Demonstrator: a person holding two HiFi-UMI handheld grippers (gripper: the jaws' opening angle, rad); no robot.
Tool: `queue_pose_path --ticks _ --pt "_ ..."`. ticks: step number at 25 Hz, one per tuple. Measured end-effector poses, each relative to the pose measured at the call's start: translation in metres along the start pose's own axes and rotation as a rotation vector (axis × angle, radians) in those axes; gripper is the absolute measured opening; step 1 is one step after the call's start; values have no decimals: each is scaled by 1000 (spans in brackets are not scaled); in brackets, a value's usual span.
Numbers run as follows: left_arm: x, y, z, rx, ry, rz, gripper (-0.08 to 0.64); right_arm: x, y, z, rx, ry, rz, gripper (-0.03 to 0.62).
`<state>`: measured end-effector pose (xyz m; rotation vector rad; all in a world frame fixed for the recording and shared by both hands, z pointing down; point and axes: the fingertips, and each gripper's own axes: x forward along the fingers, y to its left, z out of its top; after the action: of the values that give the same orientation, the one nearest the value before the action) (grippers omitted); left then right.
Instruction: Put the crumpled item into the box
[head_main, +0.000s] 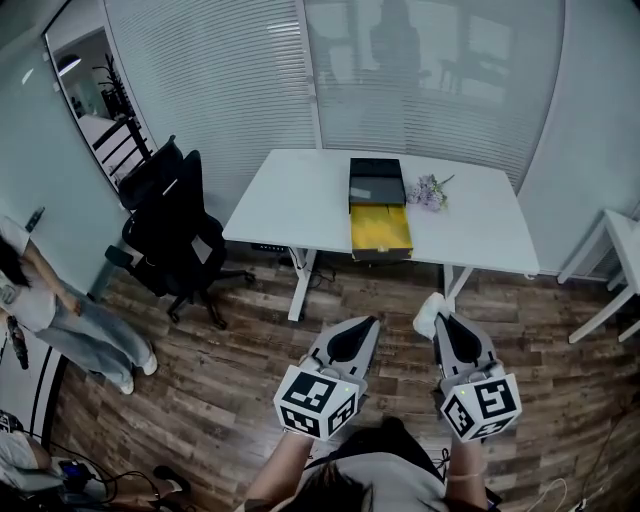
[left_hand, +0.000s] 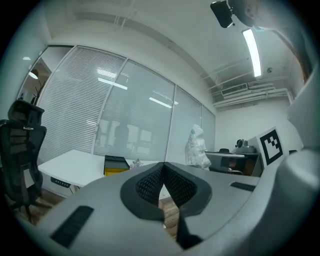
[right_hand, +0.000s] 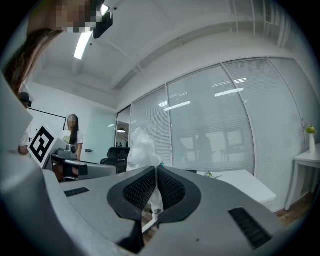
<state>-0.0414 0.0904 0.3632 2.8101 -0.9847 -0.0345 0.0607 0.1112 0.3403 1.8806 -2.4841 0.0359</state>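
Right gripper (right_hand: 155, 169) jaws clamp tight on white crumpled plastic (right_hand: 142, 146); left gripper (left_hand: 162, 166) closed, empty; box (head_main: 380, 228) far ahead.

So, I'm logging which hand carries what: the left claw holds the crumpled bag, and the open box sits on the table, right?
No: the right claw holds the crumpled bag, as the right gripper view shows; the left claw is shut and empty. The open box does sit on the table.

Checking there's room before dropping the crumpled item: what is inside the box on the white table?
The box shows a bare yellow inside in the head view, nothing lying in it. Its black half is too dark to read.
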Motion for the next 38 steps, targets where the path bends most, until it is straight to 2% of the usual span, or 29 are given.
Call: queue_pose_path --ticks 16,38 --pt "33 35 5 4 -1 18 17 51 -19 1 -4 -10 23 38" --pt "127 91 18 -3 21 70 18 146 -79 4 24 0 89 37"
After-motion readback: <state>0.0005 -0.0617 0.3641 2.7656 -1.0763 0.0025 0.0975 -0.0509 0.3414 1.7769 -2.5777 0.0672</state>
